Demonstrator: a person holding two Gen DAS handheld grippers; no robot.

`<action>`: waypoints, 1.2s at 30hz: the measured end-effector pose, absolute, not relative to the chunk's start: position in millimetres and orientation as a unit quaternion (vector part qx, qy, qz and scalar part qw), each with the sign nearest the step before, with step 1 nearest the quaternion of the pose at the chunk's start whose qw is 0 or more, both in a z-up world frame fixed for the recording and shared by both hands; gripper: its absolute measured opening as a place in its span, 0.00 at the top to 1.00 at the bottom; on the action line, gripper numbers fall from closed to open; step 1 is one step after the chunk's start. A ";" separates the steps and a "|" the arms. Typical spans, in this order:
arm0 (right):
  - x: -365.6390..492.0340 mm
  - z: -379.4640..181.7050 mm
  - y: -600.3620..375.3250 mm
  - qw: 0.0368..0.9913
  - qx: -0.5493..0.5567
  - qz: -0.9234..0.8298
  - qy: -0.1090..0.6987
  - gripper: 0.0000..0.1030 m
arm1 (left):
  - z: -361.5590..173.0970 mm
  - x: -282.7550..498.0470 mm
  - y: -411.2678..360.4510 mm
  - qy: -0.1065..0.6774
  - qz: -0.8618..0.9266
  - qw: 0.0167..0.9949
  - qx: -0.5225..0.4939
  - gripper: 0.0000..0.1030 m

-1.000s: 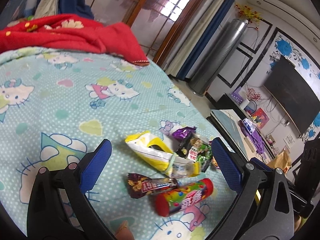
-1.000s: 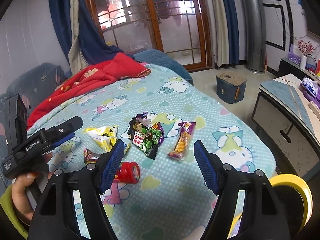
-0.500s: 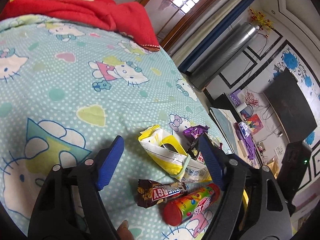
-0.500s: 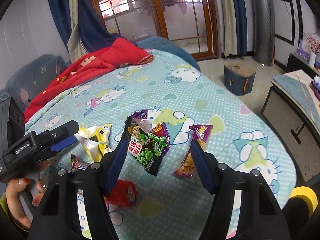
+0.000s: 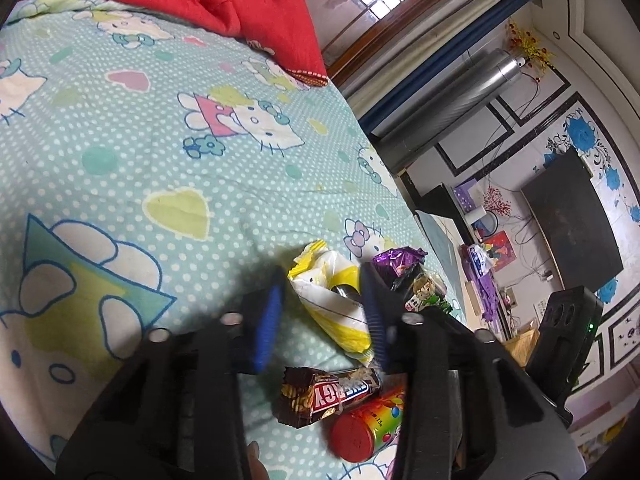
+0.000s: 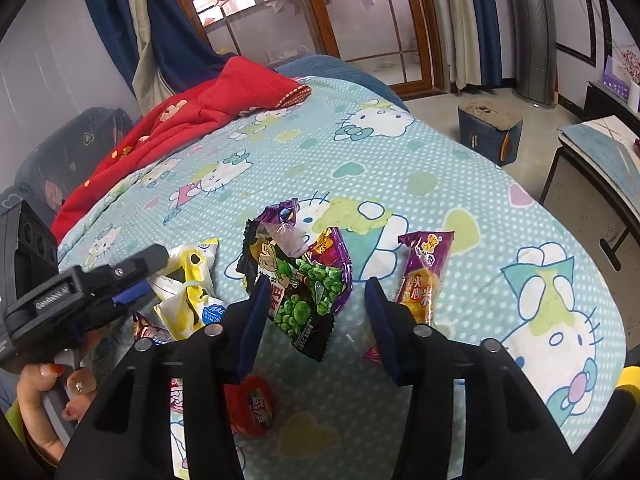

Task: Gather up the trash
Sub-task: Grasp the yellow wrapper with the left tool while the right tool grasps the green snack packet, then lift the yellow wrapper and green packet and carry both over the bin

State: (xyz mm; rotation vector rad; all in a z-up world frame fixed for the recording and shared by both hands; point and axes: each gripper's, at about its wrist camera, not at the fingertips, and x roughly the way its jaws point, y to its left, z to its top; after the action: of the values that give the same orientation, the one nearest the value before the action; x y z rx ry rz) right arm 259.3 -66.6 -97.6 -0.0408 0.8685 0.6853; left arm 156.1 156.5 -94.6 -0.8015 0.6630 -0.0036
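On the bedsheet (image 5: 120, 140), beside my yellow bag (image 5: 332, 304): what changed
Left gripper (image 5: 322, 312): I've narrowed it around the bag, not yet clenched
Right gripper (image 6: 316, 316): closing around the green pea packet (image 6: 304, 288)
Meaning: first pickups imminent

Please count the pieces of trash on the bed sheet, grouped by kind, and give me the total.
Snack wrappers: 5 (yellow and white bag, green pea bag, small purple wrapper, purple and orange pack, brown chocolate bar wrapper)
Candy tubes: 1 (red-capped tube)
Total: 6
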 end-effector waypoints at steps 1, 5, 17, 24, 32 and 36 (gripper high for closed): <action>259.1 -97.7 -66.9 0.850 -0.018 0.326 0.413 0.59 | -95.0 155.9 156.4 0.317 -0.003 0.867 -0.384 0.79; 257.3 -97.3 -69.3 0.848 -0.012 0.329 0.415 0.74 | -92.6 153.6 155.2 0.311 -0.006 0.870 -0.382 0.84; 228.3 -84.8 -76.8 0.856 -0.011 0.344 0.385 0.93 | -78.8 141.2 152.6 0.281 -0.015 0.886 -0.369 0.93; 207.4 -71.7 -91.5 0.869 0.008 0.341 0.358 0.93 | -65.6 131.2 148.9 0.250 -0.026 0.897 -0.364 0.95; 189.7 -59.3 -110.9 0.881 0.013 0.330 0.338 0.93 | -39.4 120.2 132.4 0.217 -0.045 0.917 -0.331 0.95; 186.2 -52.9 -123.0 0.887 0.023 0.321 0.331 0.93 | -24.5 115.6 115.8 0.205 -0.059 0.929 -0.302 0.95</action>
State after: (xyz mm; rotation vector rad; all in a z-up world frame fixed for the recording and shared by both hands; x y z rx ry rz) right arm 186.2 -123.0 -52.9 0.0472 0.6887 0.6666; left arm 115.6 115.8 -24.5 -0.6182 0.4203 -0.1202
